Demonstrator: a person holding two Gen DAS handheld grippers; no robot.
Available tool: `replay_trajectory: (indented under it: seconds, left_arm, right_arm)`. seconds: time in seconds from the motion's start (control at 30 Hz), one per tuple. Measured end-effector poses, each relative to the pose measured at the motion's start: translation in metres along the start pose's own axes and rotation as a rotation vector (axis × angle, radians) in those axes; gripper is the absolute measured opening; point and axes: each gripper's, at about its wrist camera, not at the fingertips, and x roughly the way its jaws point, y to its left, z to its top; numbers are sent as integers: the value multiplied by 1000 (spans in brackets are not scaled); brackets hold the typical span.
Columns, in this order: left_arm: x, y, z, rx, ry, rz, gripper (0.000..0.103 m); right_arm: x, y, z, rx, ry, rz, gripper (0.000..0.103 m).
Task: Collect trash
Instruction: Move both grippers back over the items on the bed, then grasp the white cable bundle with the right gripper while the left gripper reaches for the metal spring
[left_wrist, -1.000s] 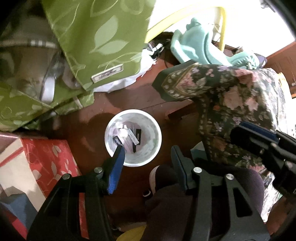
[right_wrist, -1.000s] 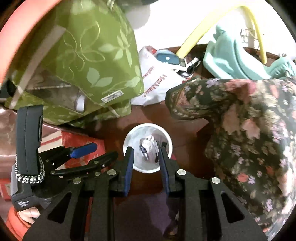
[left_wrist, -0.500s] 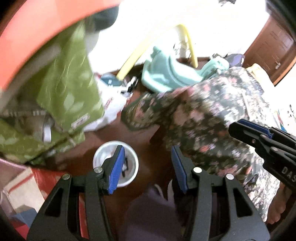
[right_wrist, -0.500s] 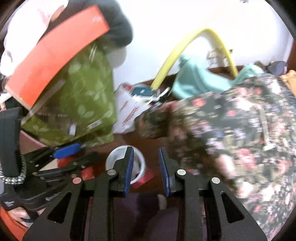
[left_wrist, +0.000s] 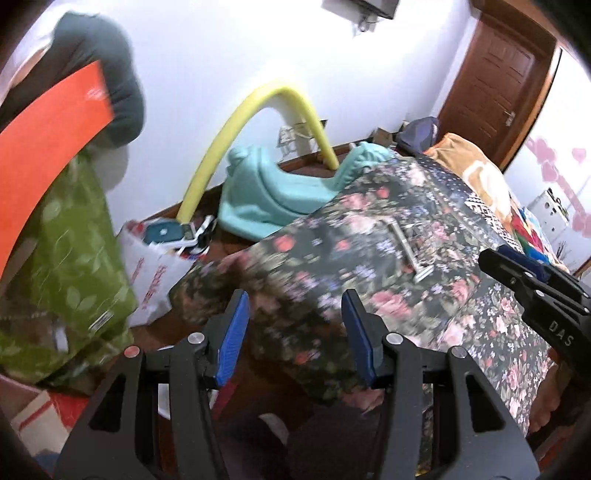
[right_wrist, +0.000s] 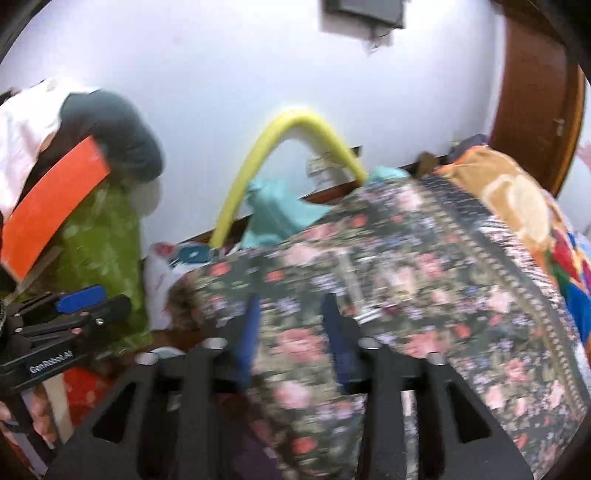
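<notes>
The left tool (left_wrist: 295, 332) is spread wide, its blue-padded fingers (left_wrist: 232, 336) with nothing between them, aimed over the near corner of a bed covered by a dark floral spread (left_wrist: 406, 258). The right tool (right_wrist: 291, 332) is also spread and empty, blurred, pointing across the same floral spread (right_wrist: 406, 295); its dark side shows at the right edge of the left view (left_wrist: 535, 291).

The trash bin shows only as a sliver of white rim (left_wrist: 164, 398) just left of the bed corner, down behind the left tool's frame; its contents are hidden. A pale long-handled object (left_wrist: 406, 247) lies on the spread, too unclear to name.

Left of the bed corner lean a green leaf-print bag (left_wrist: 81, 258) and an orange-red board (left_wrist: 48, 122). A white printed plastic bag (left_wrist: 155, 273) sits on the floor between the green bag and the bed. Beyond the bed corner, by the wall, stand a teal plastic seat (left_wrist: 266, 195) and a bent yellow foam tube (left_wrist: 240, 122). A brown door (left_wrist: 491, 81) stands at the far right.
</notes>
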Motion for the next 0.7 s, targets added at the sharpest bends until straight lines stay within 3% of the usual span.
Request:
replay_trajectory:
  seconds: [0.03, 0.13, 0.23, 0.33, 0.47, 0.7]
  left_arm:
    - [4, -8, 3, 12, 0, -1, 51]
    - [21, -31, 13, 39, 21, -30, 51]
    - [45, -52, 23, 46, 58, -56, 52]
    - [65, -66, 30, 45, 80, -48, 64]
    - [97, -79, 39, 27, 111, -54, 68]
    - [140, -81, 46, 33, 167, -59, 68]
  right_arm:
    - [-2, -9, 1, 5, -13, -12, 62]
    - [0, -38, 2, 20, -30, -60, 84]
    - [10, -64, 2, 33, -1, -62, 84]
    - [27, -89, 4, 69, 38, -63, 84]
    - [50, -117, 4, 129, 71, -50, 84]
    - [119, -144, 8, 258, 188, 95, 84]
